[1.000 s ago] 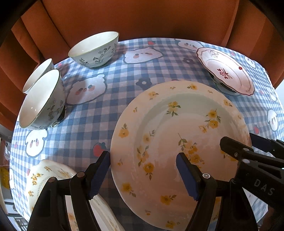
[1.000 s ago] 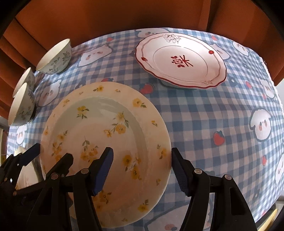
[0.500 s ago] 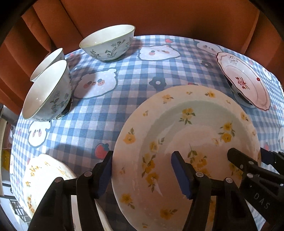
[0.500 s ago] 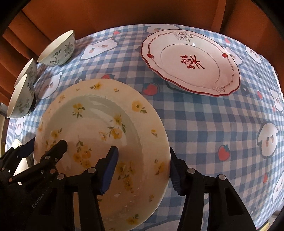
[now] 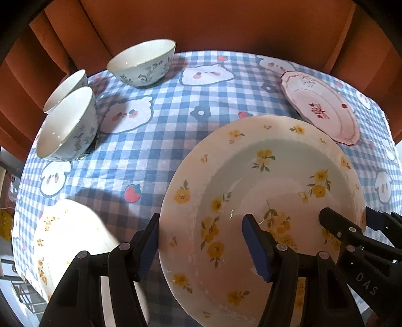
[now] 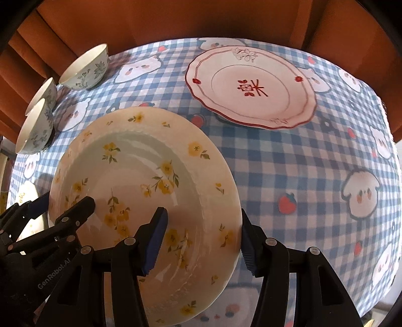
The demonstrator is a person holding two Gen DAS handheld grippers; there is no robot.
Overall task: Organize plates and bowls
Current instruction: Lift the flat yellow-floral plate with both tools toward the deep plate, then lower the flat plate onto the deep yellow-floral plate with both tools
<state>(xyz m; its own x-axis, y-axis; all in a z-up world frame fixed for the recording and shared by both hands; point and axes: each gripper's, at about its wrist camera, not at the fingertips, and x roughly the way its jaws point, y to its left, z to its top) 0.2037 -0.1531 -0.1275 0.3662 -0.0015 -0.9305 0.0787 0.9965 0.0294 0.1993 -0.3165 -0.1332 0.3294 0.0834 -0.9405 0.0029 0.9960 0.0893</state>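
Note:
Both grippers hold one large cream plate with yellow flowers (image 5: 263, 191) (image 6: 140, 171) above the checked tablecloth. My left gripper (image 5: 203, 247) clamps its left rim, one finger inside, one outside. My right gripper (image 6: 203, 236) clamps its right rim the same way. The plate is tilted and raised off the cloth. A second yellow-flower plate (image 5: 65, 241) lies at the near left below the left gripper. A red-trimmed plate (image 6: 251, 85) (image 5: 321, 108) sits at the far right.
Three blue-patterned bowls stand at the far left: one alone (image 5: 142, 63) (image 6: 85, 68), and two close together (image 5: 67, 125) (image 6: 37, 125). An orange curtain (image 5: 201, 22) hangs behind the round table (image 6: 301, 163). The table edge curves close on both sides.
The held plate has risen and tilted, and both grippers have shifted left with it. The second yellow-flower plate at the near left shows more now.

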